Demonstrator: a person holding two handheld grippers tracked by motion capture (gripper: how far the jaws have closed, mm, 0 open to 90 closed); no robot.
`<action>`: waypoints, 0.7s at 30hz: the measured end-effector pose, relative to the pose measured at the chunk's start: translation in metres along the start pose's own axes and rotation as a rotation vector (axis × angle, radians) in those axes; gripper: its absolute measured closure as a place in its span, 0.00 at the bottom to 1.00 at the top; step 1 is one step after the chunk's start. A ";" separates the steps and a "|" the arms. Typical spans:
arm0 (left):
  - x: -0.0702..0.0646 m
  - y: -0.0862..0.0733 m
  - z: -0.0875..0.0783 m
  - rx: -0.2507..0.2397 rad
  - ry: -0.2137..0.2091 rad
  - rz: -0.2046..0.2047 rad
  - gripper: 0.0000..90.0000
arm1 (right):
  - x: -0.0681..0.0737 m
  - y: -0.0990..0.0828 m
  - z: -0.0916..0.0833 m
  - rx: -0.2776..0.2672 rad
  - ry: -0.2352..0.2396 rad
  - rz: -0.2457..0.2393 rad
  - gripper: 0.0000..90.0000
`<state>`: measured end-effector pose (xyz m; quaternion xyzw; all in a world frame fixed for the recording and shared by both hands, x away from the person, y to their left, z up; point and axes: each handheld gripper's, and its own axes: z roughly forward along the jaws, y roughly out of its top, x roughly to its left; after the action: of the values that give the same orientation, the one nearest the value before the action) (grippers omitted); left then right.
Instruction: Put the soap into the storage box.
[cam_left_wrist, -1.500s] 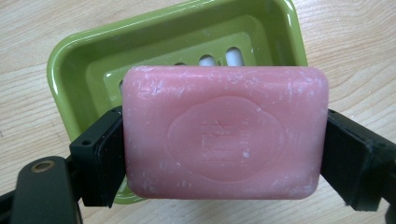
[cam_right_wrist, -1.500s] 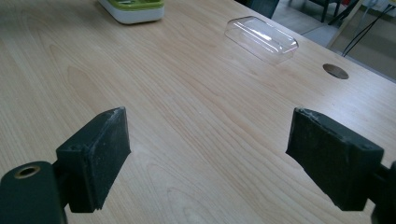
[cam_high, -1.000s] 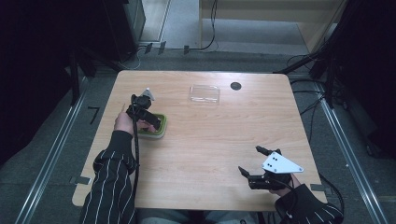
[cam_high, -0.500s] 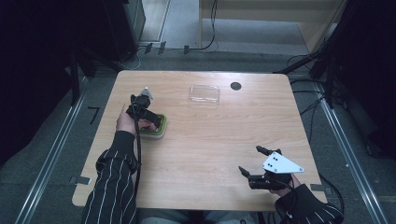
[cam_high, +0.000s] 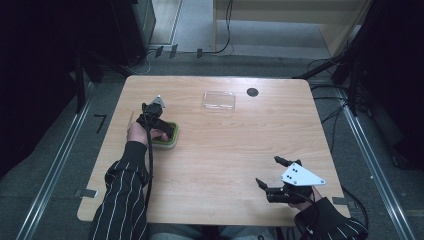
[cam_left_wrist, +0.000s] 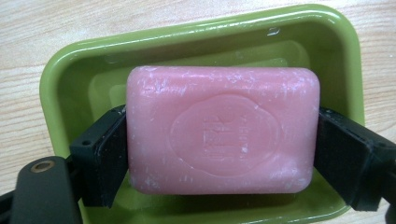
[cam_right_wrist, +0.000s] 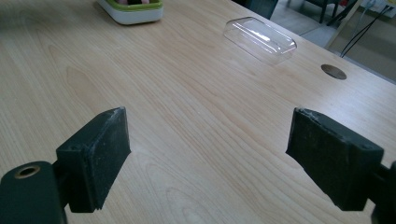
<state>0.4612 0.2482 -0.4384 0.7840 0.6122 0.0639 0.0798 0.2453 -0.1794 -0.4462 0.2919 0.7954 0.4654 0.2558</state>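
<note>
Your left gripper (cam_left_wrist: 219, 140) pinches the pink soap bar (cam_left_wrist: 222, 128) by its short ends inside the green dish (cam_left_wrist: 65, 79), whose near rim is cut off and which your hand half hides from above, while your right gripper (cam_high: 272, 175) hangs spread over bare desk (cam_high: 225, 145).

Locate the clear plastic lid (cam_high: 219, 100) lying flat near the far edge of the wooden counter (cam_high: 225, 155). Note the round dark grommet (cam_high: 252, 92) just to its right, set into the counter surface, apart from the lid. Observe the cables (cam_high: 220, 47) on the grey floor (cam_high: 60, 150) beyond the counter, and metal rails (cam_high: 52, 172) along both sides.
</note>
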 end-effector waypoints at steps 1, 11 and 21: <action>0.000 0.000 0.000 -0.001 0.000 -0.001 0.15 | 0.000 0.000 0.000 -0.001 0.001 0.000 0.15; -0.001 -0.002 -0.006 -0.022 0.010 0.008 0.15 | 0.000 0.000 0.000 -0.002 0.001 0.001 0.15; -0.003 -0.006 -0.021 -0.036 0.022 0.029 0.12 | -0.001 -0.001 -0.001 -0.006 -0.002 0.001 0.15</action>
<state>0.4512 0.2480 -0.4193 0.7906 0.6003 0.0847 0.0863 0.2445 -0.1810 -0.4461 0.2922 0.7935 0.4678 0.2572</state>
